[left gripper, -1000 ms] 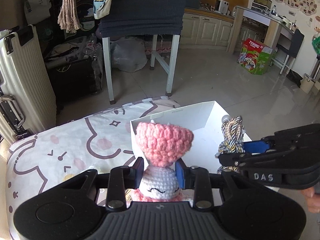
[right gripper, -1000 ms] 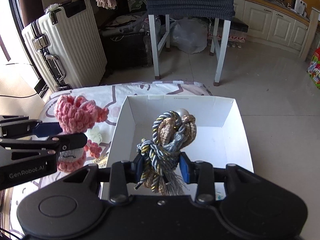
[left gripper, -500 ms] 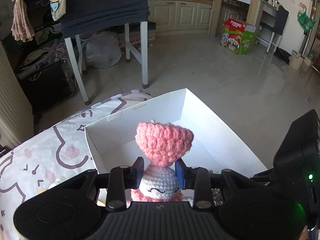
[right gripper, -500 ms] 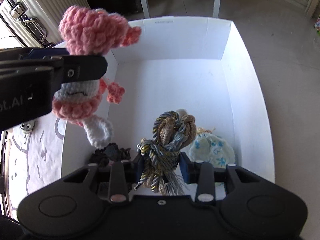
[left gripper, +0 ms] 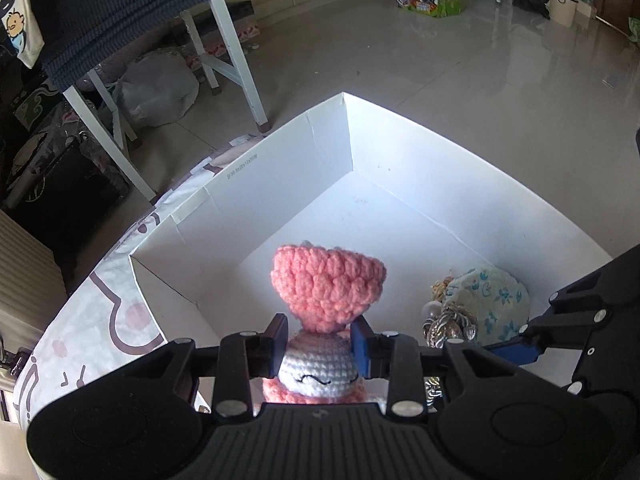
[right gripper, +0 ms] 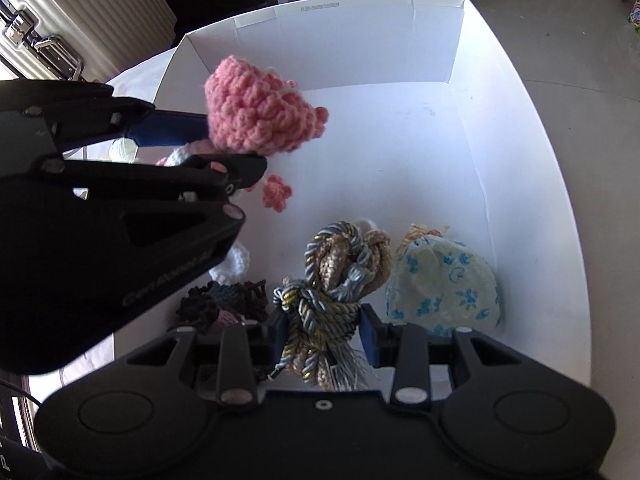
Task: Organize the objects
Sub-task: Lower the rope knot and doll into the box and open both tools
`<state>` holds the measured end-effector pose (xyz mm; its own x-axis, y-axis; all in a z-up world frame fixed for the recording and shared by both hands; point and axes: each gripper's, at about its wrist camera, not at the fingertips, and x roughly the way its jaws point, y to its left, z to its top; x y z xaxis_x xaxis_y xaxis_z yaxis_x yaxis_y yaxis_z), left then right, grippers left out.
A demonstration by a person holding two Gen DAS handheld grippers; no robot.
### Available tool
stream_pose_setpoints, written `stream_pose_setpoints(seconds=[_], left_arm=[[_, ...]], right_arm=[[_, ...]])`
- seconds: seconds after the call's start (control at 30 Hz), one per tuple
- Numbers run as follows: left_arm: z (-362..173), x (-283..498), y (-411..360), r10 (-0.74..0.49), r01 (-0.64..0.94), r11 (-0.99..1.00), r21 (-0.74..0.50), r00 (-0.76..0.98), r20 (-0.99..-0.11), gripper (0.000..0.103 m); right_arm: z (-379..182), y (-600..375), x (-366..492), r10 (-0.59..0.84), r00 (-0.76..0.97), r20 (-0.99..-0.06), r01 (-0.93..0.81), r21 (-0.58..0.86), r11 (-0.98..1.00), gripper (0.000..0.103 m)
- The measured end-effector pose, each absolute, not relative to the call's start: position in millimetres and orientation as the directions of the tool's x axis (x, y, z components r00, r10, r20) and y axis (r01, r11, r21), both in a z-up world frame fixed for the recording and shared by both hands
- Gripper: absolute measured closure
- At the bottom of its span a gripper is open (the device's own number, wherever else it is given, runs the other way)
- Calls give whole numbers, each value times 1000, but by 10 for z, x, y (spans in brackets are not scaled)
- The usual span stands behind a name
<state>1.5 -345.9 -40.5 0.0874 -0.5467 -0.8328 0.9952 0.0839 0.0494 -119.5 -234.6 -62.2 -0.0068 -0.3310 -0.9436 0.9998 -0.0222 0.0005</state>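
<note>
Left wrist view looks down into a white cardboard box point(left gripper: 280, 168) that sits partly on a cartoon-printed cloth point(left gripper: 100, 312); the left gripper point(left gripper: 319, 346) has its blue-padded fingers closed on a crocheted doll point(left gripper: 328, 288), pinching it at the neck between the pink bonnet above and the white face below, and holds it above the box's open interior; the right gripper point(left gripper: 516, 350) reaches in from the right edge beside a blue-flowered cloth pouch point(left gripper: 492, 304) lying on the box floor. In the right wrist view the right gripper point(right gripper: 324, 330) is clamped on a knotted bundle of gold and grey-blue cord point(right gripper: 340, 272), held low over the near end of the box point(right gripper: 520, 168); the pouch point(right gripper: 444, 288) rests just right of the cord, near the right wall; a dark crocheted item point(right gripper: 224, 300), perhaps with a pink patch though it is in shadow, lies at the near left; the left gripper point(right gripper: 224, 148) carries the doll point(right gripper: 260, 116) over the left side of the box; a ribbed suitcase point(right gripper: 60, 32) stands beyond the box on the left.
</note>
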Motion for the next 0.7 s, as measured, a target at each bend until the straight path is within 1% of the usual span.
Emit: stream_pose_setpoints(seconds=[0.17, 0.2, 0.23, 0.3, 0.57, 0.7], left_arm=[[-405, 20, -3476, -532, 997, 66, 43, 71, -844, 65], [-399, 33, -3476, -531, 997, 72, 41, 73, -844, 60], [-394, 46, -3474, -530, 996, 82, 40, 77, -844, 53], [-386, 63, -3467, -530, 995, 96, 41, 86, -844, 50], [-402, 95, -3438, -500, 993, 107, 45, 93, -861, 50], [-401, 103, -3417, -496, 994, 107, 30, 80, -865, 50]], right_arm=[[-612, -2303, -1151, -338, -9, -941, 999, 3, -35, 65], [-597, -2289, -1158, -345, -4, -939, 999, 14, -50, 65], [-581, -2272, -1166, -352, 4, -936, 998, 29, -63, 65], [-561, -2232, -1154, -360, 13, -933, 997, 38, -62, 64], [-557, -2187, -1122, -344, -11, -939, 999, 3, -42, 62], [-516, -2336, -1215, -346, -23, -938, 999, -8, -44, 61]])
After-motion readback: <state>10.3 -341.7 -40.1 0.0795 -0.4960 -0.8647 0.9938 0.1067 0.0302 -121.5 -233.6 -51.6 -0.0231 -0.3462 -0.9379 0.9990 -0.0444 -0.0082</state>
